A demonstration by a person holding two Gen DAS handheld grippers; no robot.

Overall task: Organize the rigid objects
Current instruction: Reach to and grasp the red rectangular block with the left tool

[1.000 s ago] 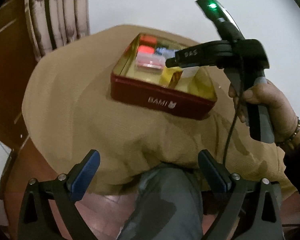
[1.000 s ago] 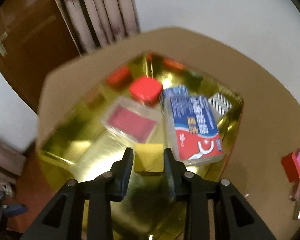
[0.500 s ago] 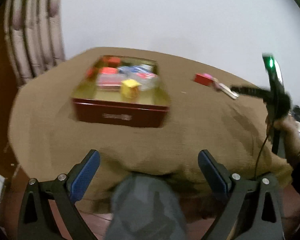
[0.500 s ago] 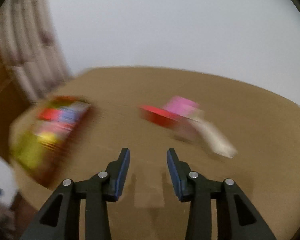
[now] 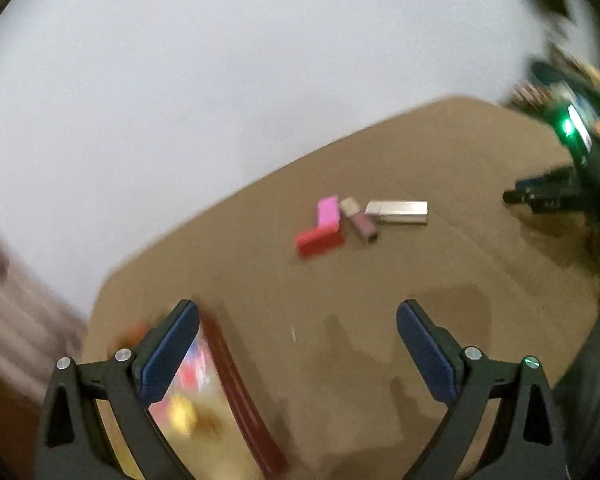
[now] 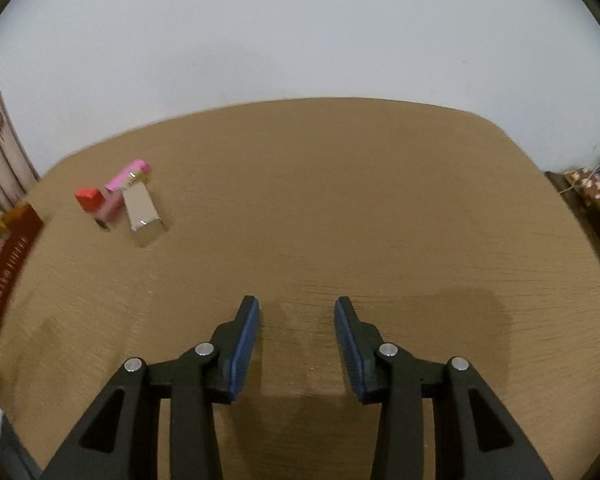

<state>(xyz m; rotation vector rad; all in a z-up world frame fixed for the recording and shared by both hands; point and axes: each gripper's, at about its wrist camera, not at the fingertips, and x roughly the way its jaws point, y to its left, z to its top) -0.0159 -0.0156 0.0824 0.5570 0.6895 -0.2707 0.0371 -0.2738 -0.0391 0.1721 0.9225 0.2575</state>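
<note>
a glossy pink block, red block, mauve tube and silvery bar cluster on the woven tan cloth, the red tin nearby; the left gripper gapes wide, while the right gripper, narrowly parted, has dropped its yellow cube.

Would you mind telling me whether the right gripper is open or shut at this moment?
Open. The right gripper shows bare tablecloth between its blue pads, which grip nothing.
</note>
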